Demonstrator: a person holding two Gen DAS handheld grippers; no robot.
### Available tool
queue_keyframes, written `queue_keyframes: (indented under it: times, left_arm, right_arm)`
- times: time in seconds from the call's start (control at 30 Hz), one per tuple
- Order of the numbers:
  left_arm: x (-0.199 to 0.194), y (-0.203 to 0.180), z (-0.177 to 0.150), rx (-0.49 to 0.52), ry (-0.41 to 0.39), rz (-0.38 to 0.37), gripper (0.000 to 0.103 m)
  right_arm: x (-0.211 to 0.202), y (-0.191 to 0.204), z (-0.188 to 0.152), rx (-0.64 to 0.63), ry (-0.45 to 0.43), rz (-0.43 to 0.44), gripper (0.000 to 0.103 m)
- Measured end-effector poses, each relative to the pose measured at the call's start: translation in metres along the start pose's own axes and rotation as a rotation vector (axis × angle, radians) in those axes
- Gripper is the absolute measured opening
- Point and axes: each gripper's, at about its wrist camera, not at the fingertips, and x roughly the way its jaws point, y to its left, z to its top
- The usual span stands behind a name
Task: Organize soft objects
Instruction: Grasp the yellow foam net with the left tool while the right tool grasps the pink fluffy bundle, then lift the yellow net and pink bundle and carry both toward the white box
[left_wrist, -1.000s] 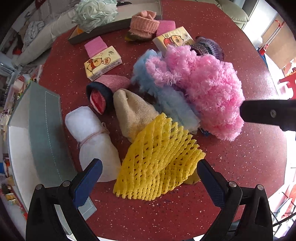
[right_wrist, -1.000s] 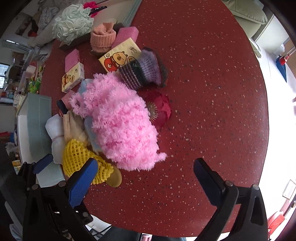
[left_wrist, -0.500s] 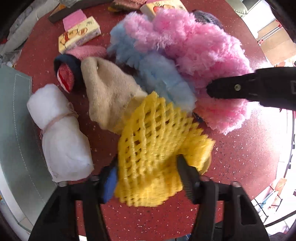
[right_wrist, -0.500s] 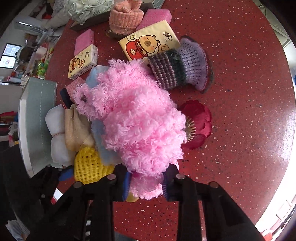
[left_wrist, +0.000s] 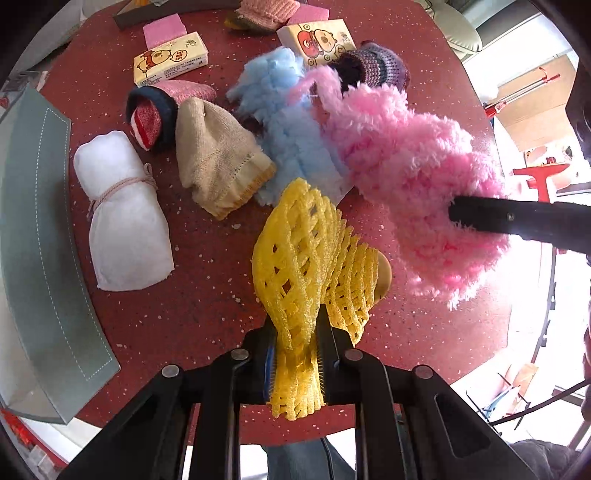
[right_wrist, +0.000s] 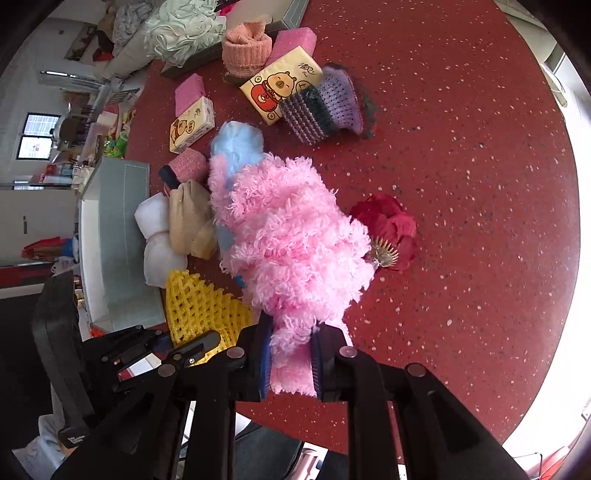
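Note:
My left gripper (left_wrist: 295, 354) is shut on a yellow foam net (left_wrist: 310, 258) and holds it lifted off the red table (left_wrist: 184, 314). My right gripper (right_wrist: 290, 358) is shut on a fluffy pink scarf (right_wrist: 291, 229), whose far end still drapes over a fluffy blue piece (right_wrist: 236, 144). The pink scarf (left_wrist: 413, 166) and blue piece (left_wrist: 291, 129) also show in the left wrist view. The yellow net (right_wrist: 199, 310) shows beside my right gripper.
A white roll tied with string (left_wrist: 122, 210), a beige knit hat (left_wrist: 218, 162), a pink-and-navy hat (left_wrist: 162, 107), tissue packs (left_wrist: 170, 62), a purple knit hat (right_wrist: 325, 107) and a red flower (right_wrist: 388, 229) lie around. A grey bin (left_wrist: 40, 240) stands at the table's left edge.
Both grippers went from open to shut: the left closed on the yellow net and lifted it, the right closed on the pink scarf's near end and pulled it up.

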Motion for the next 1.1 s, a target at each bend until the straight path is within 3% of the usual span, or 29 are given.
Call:
queue_keyframes:
  times: [0.17, 0.23, 0.33, 0.4, 0.43, 0.53, 0.57, 0.6, 0.63, 0.73, 0.93, 1.1]
  left_arm:
    - [-0.031, -0.001, -0.013, -0.018, -0.032, -0.016, 0.019]
    - [-0.036, 0.002, -0.042, -0.028, -0.048, -0.027, 0.019]
    - [-0.055, 0.005, -0.057, -0.042, -0.066, -0.031, 0.019]
    - [-0.067, 0.009, -0.047, -0.048, -0.075, -0.024, 0.019]
    - [-0.071, 0.011, -0.049, -0.05, -0.078, -0.024, 0.019]
    - [-0.087, 0.004, -0.043, -0.046, -0.077, -0.007, 0.019]
    - [-0.088, 0.005, -0.031, -0.045, -0.076, 0.0, 0.019]
    - [-0.09, 0.003, -0.028, -0.044, -0.077, 0.008, 0.019]
    - [-0.087, -0.009, -0.025, -0.042, -0.08, 0.015, 0.019]
    - [-0.09, -0.014, -0.022, -0.036, -0.086, 0.041, 0.019]
    - [-0.107, -0.016, -0.013, -0.06, -0.15, 0.072, 0.019]
    - [-0.124, -0.018, -0.007, -0.076, -0.215, 0.073, 0.019]
  right_arm:
    - [-0.01, -0.01, -0.022, 0.027, 0.007, 0.018, 0.018]
    - [-0.011, -0.014, -0.029, 0.004, 0.024, -0.015, 0.019]
    - [0.005, -0.016, -0.033, -0.063, 0.085, -0.126, 0.035]
    - [0.019, -0.011, -0.03, -0.127, 0.106, -0.178, 0.07]
    - [0.027, -0.007, -0.028, -0.16, 0.109, -0.191, 0.074]
    - [0.051, 0.006, -0.024, -0.246, 0.133, -0.221, 0.074]
    - [0.059, 0.008, -0.023, -0.263, 0.15, -0.239, 0.066]
    - [0.066, 0.008, -0.025, -0.271, 0.18, -0.264, 0.046]
    - [0.071, 0.006, -0.026, -0.26, 0.201, -0.277, 0.045]
    - [0.052, -0.003, -0.031, -0.192, 0.166, -0.176, 0.036]
    - [-0.016, -0.046, -0.049, -0.011, 0.053, 0.175, 0.036]
    - [-0.04, -0.083, -0.06, 0.185, -0.009, 0.412, 0.036]
